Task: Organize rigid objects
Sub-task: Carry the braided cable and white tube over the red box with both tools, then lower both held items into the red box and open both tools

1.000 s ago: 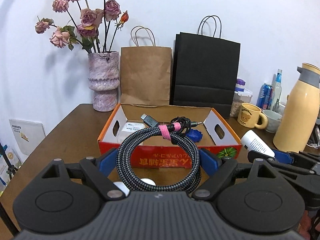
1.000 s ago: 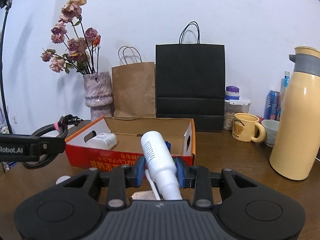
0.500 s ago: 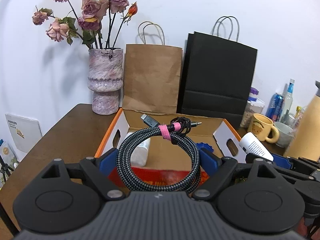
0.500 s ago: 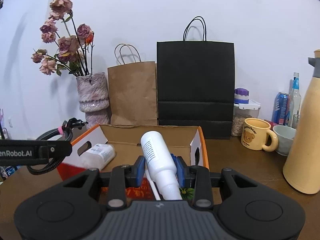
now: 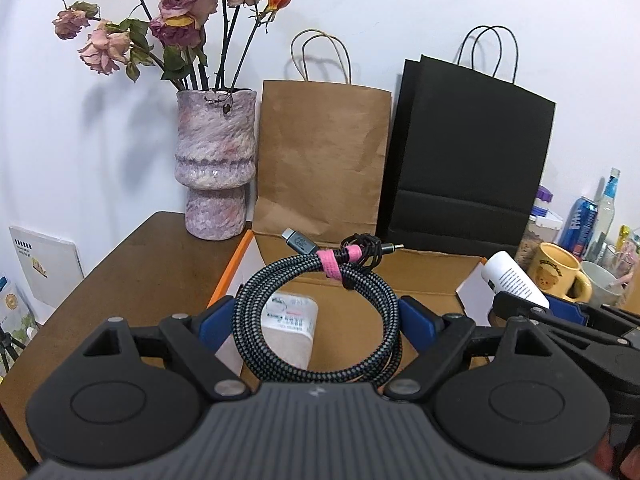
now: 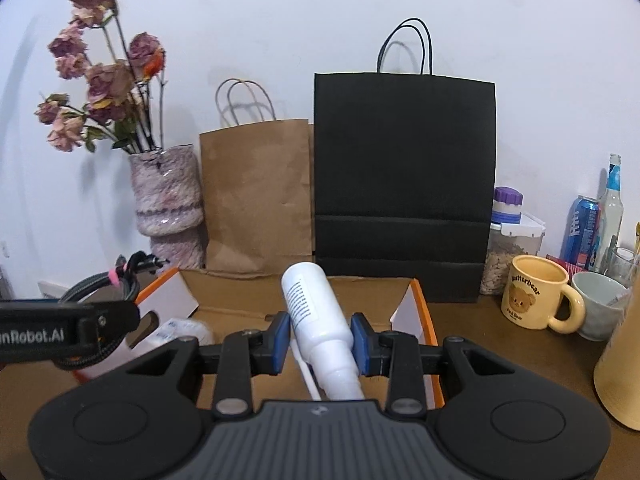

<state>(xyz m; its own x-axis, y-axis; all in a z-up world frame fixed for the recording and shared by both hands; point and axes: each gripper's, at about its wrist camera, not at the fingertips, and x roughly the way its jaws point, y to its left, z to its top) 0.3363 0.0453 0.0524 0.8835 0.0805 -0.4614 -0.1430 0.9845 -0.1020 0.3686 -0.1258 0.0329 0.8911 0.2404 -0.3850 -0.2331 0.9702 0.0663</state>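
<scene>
A coiled black-and-grey braided cable [image 5: 256, 312] with a pink tie is clamped upright between the blue pads of my left gripper [image 5: 316, 320], which is shut on it. It hangs over the left part of an open cardboard box with an orange rim [image 5: 230, 276]. A white packet [image 5: 290, 320] lies inside the box beneath the coil. My right gripper [image 6: 320, 336] is shut on a white bottle [image 6: 316, 312], whose base points forward over the right part of the same box [image 6: 426, 312]. The cable [image 6: 86, 284] and the left gripper's side show at the left edge of the right wrist view.
Against the wall behind the box stand a pink vase of dried roses [image 5: 216, 168], a brown paper bag [image 5: 320, 160] and a black paper bag [image 5: 468, 160]. To the right are a yellow bear mug [image 6: 536, 298], a pale cup [image 6: 598, 304], a jar, a can, a bottle and a cream flask [image 6: 622, 368].
Both grippers have moved forward side by side from in front of the box to above it. The box's red front wall has dropped out of sight. Both grips are unchanged.
</scene>
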